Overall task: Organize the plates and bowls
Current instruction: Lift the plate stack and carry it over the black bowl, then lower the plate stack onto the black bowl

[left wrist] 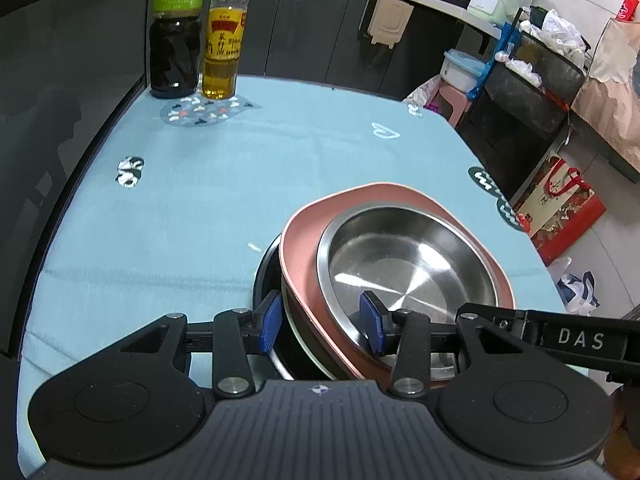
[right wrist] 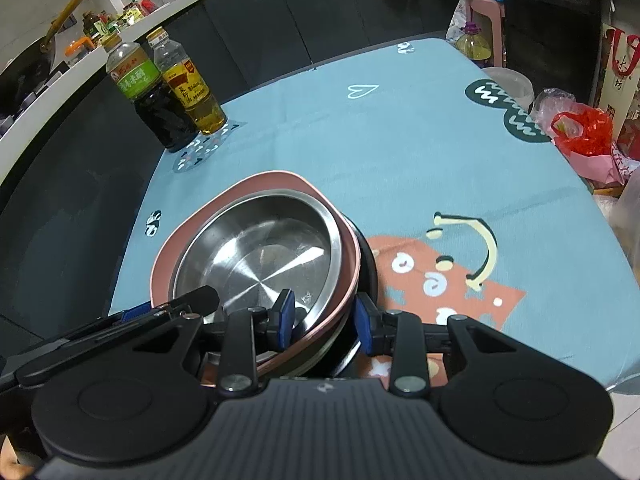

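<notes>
On the blue-clothed counter [left wrist: 180,200], a stack of dishes is gripped from both sides.
A steel plate [left wrist: 408,264] is nested in a pink plate [left wrist: 304,216], which sits over further dishes, the lowest a black one [left wrist: 266,268] — the stack lies near the counter's front edge. The left gripper [left wrist: 324,322] has its jaws pinching the stack's left rim, one pad inside the steel plate and one outside; the right gripper [right wrist: 324,318] is clamped likewise on the right rim. Two bottles — a dark vinegar bottle [left wrist: 176,40] and an oil bottle [left wrist: 224,40] — are stood together at the far left corner.
</notes>
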`<state>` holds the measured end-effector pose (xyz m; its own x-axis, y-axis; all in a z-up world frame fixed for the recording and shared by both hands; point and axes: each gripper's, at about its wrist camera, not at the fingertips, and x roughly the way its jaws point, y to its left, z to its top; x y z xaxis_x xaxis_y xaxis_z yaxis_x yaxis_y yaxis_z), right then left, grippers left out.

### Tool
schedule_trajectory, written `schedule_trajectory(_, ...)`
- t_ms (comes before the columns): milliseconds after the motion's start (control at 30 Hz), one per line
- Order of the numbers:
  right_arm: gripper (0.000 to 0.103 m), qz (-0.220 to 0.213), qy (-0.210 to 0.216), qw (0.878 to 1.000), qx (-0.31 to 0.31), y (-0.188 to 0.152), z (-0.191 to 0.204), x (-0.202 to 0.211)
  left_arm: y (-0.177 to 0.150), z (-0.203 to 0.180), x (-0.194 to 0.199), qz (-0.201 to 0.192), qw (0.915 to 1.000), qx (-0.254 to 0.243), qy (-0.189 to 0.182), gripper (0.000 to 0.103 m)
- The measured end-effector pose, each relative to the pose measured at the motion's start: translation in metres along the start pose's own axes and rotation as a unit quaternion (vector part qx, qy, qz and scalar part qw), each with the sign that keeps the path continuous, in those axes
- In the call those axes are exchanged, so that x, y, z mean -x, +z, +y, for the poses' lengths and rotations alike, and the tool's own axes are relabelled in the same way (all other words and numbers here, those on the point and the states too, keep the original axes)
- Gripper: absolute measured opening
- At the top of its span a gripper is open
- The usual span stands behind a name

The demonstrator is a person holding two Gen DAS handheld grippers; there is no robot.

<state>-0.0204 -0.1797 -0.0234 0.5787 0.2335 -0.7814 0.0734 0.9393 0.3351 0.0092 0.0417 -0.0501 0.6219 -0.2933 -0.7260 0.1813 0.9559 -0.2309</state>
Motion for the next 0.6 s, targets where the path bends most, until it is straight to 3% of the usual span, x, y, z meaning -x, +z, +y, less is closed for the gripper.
schedule_trajectory(300, 0.033, 0.003, 0.018, 1.000, 0.005, -0.004, -0.005, 0.000, 0.001, 0.005, 0.001, 0.022, 0.9996, 0.000, -0.015, 0.041)
schedule_trajectory(600, 0.048, -0.030, 0.030, 0.999, -0.016, 0.001, -0.018, 0.009, 0.001, 0.005, 0.008, 0.028, 0.9995, -0.002, -0.017, 0.045)
